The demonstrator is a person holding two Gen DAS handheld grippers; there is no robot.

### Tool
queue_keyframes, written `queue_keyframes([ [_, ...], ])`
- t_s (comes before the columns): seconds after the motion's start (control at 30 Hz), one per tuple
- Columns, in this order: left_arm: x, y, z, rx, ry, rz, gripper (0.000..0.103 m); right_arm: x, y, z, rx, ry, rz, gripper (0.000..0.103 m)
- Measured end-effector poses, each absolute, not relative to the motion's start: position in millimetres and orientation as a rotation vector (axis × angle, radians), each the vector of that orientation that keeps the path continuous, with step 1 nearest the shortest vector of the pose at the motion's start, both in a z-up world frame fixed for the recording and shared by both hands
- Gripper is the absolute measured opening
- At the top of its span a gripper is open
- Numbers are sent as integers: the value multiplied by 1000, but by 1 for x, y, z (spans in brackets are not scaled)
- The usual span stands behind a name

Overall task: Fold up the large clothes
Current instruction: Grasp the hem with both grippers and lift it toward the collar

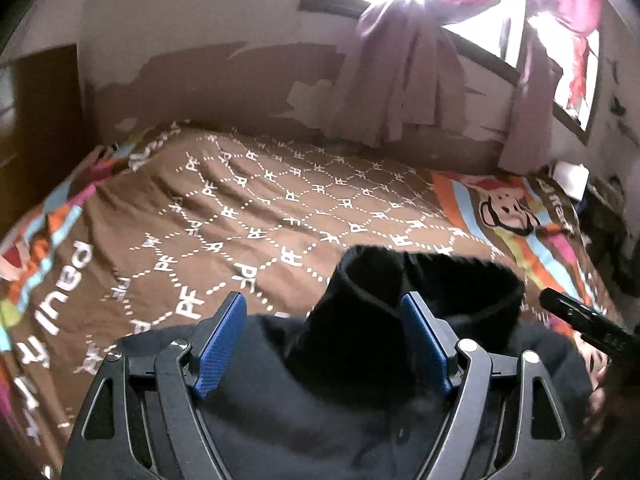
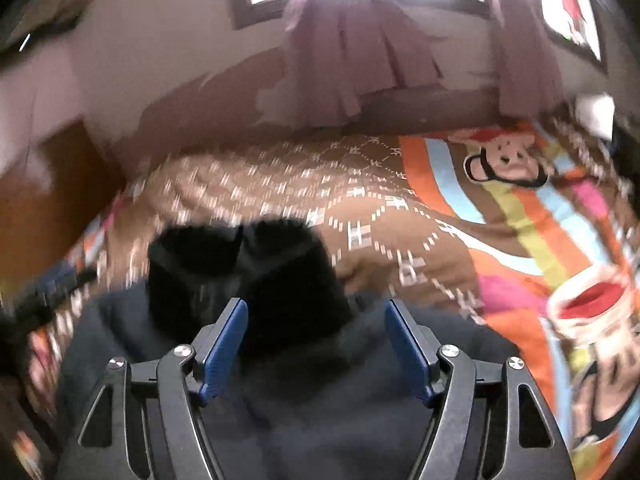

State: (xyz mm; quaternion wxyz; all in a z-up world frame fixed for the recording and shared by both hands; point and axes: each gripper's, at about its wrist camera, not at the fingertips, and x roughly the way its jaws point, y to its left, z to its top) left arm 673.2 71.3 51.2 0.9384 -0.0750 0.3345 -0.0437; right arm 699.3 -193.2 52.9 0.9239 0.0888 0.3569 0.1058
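A dark navy garment (image 1: pixel 304 412) lies at the near edge of the bed, with its two black sleeves (image 1: pixel 440 280) laid side by side on top and their ribbed cuffs pointing away. My left gripper (image 1: pixel 322 298) hovers over it, blue pads wide apart and pressing on nothing. The right wrist view shows the same garment (image 2: pixel 320 420) and black sleeves (image 2: pixel 248 264) below my right gripper (image 2: pixel 315 303), which is also open and holds no cloth. Part of the right gripper (image 1: pixel 580 316) pokes into the left wrist view at the right edge.
A brown bedspread (image 1: pixel 240 200) with white lettering and a bright cartoon-monkey border (image 2: pixel 520 208) covers the bed. Behind it are a peeling wall, mauve curtains (image 1: pixel 400 80) and a bright window. Wooden furniture (image 1: pixel 36 112) stands to the left.
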Motion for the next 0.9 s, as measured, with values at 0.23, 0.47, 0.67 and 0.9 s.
queue_keyframes([
  [0.23, 696, 77, 27, -236, 751, -118, 47, 744, -187, 27, 252, 731, 234, 17],
  [0.47, 678, 89, 35, -298, 750, -177, 4, 693, -197, 34, 228, 663, 367, 7],
  [0.67, 610, 99, 62, -228, 728, -188, 2, 647, -202, 51, 80, 688, 399, 5],
  [0.9, 526, 91, 52, -164, 806, -201, 1, 592, -217, 53, -44, 794, 349, 1],
])
